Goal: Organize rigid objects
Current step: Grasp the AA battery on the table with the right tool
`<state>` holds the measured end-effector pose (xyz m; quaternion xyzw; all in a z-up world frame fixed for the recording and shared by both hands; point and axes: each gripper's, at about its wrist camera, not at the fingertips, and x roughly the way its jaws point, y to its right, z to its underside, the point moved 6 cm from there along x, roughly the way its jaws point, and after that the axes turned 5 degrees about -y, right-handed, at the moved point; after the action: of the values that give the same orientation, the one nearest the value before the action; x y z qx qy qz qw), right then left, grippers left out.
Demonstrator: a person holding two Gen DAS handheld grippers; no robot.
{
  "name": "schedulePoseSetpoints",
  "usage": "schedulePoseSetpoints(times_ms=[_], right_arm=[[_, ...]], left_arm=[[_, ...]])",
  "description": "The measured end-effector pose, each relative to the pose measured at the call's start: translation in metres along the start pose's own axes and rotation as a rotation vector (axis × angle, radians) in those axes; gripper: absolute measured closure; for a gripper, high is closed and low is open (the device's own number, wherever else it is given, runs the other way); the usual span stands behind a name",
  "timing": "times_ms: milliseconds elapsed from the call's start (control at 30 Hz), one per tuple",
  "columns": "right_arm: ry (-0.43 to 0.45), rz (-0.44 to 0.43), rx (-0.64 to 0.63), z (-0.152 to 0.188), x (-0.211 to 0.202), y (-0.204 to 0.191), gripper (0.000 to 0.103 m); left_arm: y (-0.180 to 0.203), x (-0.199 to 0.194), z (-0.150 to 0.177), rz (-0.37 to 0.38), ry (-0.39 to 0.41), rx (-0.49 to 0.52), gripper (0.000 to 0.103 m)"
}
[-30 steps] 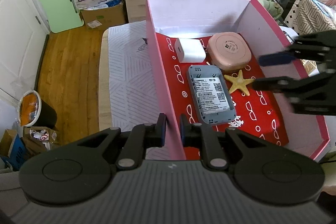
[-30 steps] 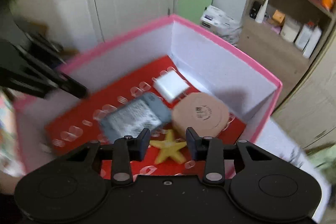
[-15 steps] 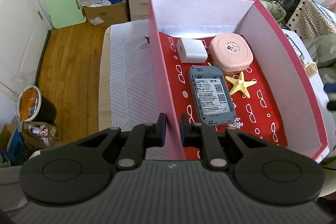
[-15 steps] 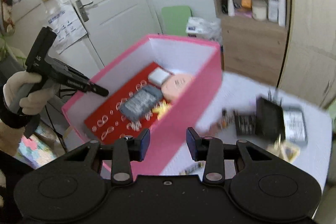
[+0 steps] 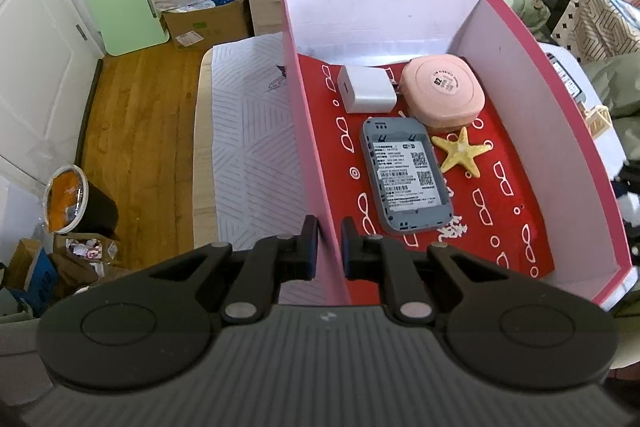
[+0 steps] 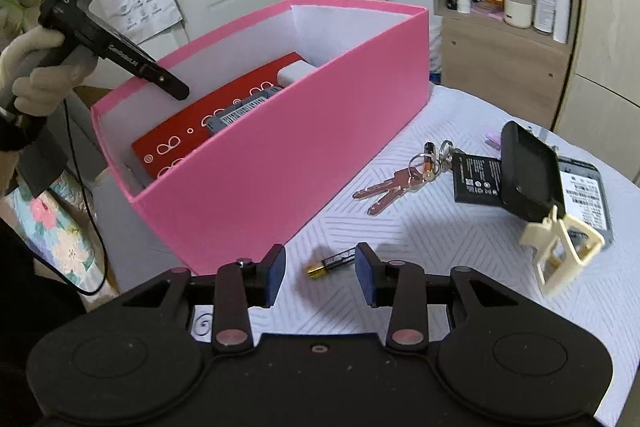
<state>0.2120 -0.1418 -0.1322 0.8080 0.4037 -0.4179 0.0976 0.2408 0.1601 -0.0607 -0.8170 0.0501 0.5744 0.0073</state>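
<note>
A pink box [image 5: 310, 147] with a red patterned floor holds a white charger [image 5: 366, 95], a round pink case [image 5: 444, 91], a grey device [image 5: 406, 175] and a yellow starfish [image 5: 460, 155]. My left gripper [image 5: 330, 247] is shut on the box's left wall near its front corner. In the right wrist view it [image 6: 178, 91] reaches onto the pink box [image 6: 280, 163], held by a gloved hand. My right gripper [image 6: 320, 275] stands open just above the table, outside the box. An AA battery [image 6: 332, 263] lies on the cloth just beyond the gap between its fingers.
On the white patterned cloth right of the box lie keys [image 6: 392, 187], a flat black battery [image 6: 476, 183], a black device [image 6: 528, 175], a grey labelled device [image 6: 584, 195] and a cream clip [image 6: 560, 251]. A cabinet and shelves stand behind.
My right gripper has left the inside of the box and swung down to the table on its right side, still open. My left gripper has kept its hold on the box wall.
</note>
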Motion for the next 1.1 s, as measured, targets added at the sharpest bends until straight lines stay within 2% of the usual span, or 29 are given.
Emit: schedulePoseSetpoints(times_ms=[167, 300, 400, 467, 533, 667, 700, 800, 1100], right_arm=[[-0.027, -0.002, -0.076, 0.000, 0.014, 0.004, 0.056], [-0.016, -0.059, -0.137, 0.004, 0.021, -0.001, 0.056], [-0.003, -0.025, -0.168, 0.003, 0.025, -0.002, 0.049], [-0.010, -0.016, -0.173, 0.002, 0.027, 0.000, 0.048], [-0.025, -0.009, -0.195, 0.003, 0.030, 0.002, 0.042], [-0.026, 0.005, -0.228, 0.006, 0.035, 0.004, 0.040], [-0.020, -0.003, -0.225, 0.006, 0.035, 0.004, 0.041], [0.015, -0.003, -0.160, 0.004, 0.035, 0.008, 0.055], [0.082, 0.018, -0.004, 0.010, 0.021, 0.010, 0.055]], left_arm=[[-0.002, -0.001, 0.001, 0.011, 0.009, -0.014, 0.092], [-0.002, -0.001, 0.001, 0.012, 0.011, -0.017, 0.092], [-0.002, -0.001, 0.001, 0.009, 0.007, -0.017, 0.092], [-0.002, -0.001, 0.000, 0.007, 0.004, -0.019, 0.092], [-0.001, -0.001, 0.000, 0.004, 0.005, -0.018, 0.092], [-0.002, -0.002, 0.001, 0.006, 0.006, -0.024, 0.093], [-0.002, -0.002, 0.001, 0.007, 0.007, -0.026, 0.093], [-0.002, -0.002, 0.001, 0.011, 0.010, -0.033, 0.093], [-0.004, -0.002, 0.002, 0.016, 0.018, -0.035, 0.092]])
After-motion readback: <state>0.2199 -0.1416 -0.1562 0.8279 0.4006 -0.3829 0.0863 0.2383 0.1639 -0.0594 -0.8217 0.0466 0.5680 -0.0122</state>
